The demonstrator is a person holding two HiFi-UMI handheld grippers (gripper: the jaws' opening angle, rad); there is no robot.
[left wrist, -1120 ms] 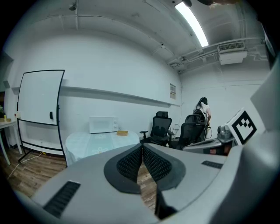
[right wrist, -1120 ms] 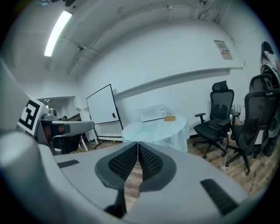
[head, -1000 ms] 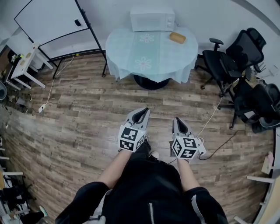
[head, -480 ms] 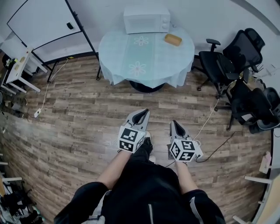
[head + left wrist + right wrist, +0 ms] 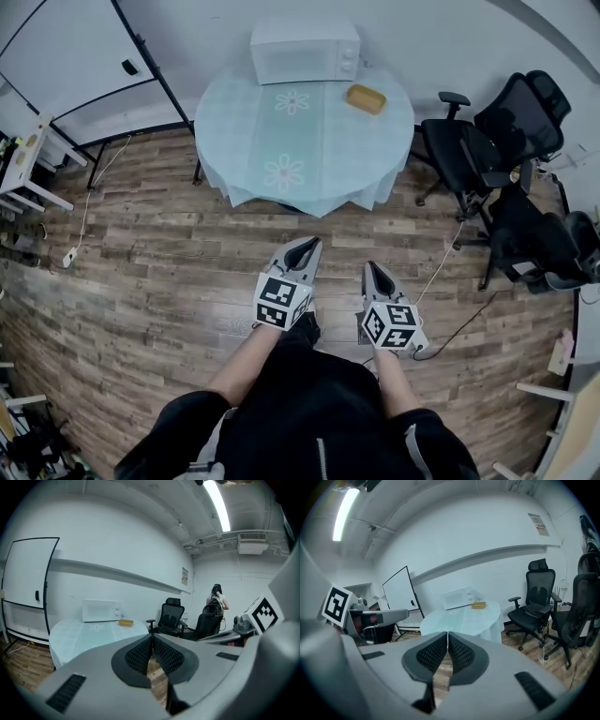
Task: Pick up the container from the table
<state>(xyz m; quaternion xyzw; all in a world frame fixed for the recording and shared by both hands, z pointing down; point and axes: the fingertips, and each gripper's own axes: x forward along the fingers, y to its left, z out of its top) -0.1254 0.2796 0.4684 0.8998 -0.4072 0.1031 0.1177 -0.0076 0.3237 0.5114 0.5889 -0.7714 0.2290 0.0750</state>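
Note:
A small orange container lies on the round table with a pale blue cloth, at its far right beside a white microwave. It also shows far off as the container and the container. My left gripper is shut and empty, held over the wooden floor short of the table's near edge. My right gripper is beside it, also shut with nothing between its jaws. Both point toward the table.
Black office chairs stand to the right of the table, with cables on the floor near them. A whiteboard on a stand is at the left. A person stands far off behind the chairs.
Both grippers have come closer to the table together; the table and microwave now sit lower and nearer in the head view. Both grippers stay shut.

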